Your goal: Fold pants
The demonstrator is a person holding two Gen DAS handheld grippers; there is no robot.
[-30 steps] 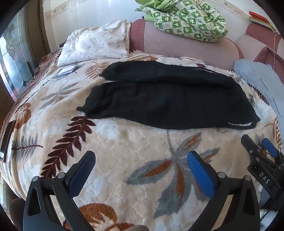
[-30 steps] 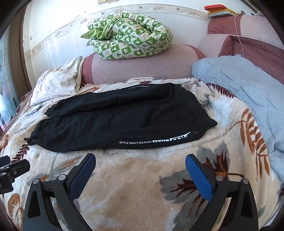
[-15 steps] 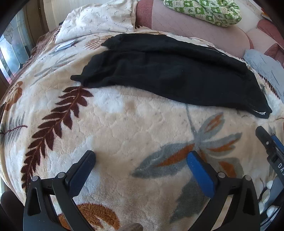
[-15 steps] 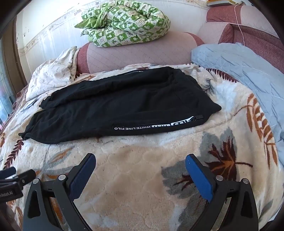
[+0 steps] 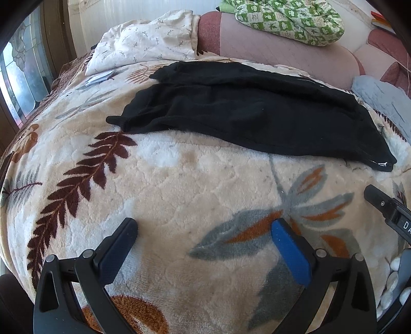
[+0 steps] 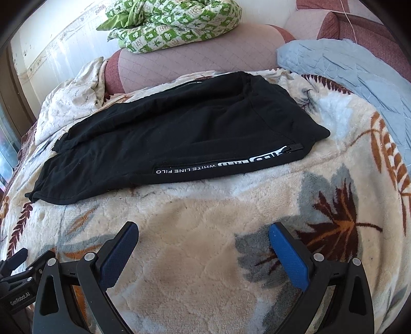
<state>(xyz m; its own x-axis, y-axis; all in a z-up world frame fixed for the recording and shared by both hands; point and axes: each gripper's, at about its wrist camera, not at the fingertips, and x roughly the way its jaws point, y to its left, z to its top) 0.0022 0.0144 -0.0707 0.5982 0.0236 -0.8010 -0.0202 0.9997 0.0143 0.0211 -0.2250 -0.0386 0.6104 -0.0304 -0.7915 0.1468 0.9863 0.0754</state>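
Observation:
Black pants (image 5: 251, 113) lie flat on a leaf-patterned blanket (image 5: 179, 185), legs toward the left, waist toward the right; they also show in the right wrist view (image 6: 174, 133), with a white-lettered stripe (image 6: 221, 164) along the near edge. My left gripper (image 5: 205, 241) is open and empty, above the blanket short of the pants' near edge. My right gripper (image 6: 203, 244) is open and empty, also short of the near edge. The right gripper's tip shows in the left wrist view (image 5: 385, 205).
A green checked quilt (image 6: 174, 23) rests on the pink headboard cushion (image 6: 205, 54). A white pillow (image 5: 146, 48) lies at the back left, a light blue blanket (image 6: 346, 66) at the right. A small flat item (image 5: 100, 77) lies near the pillow. A window (image 5: 18, 77) is at the left.
Both grippers have moved closer to the pants and lower over the blanket; the pants fill more of each view. Both jaws stay open. The pants have not moved.

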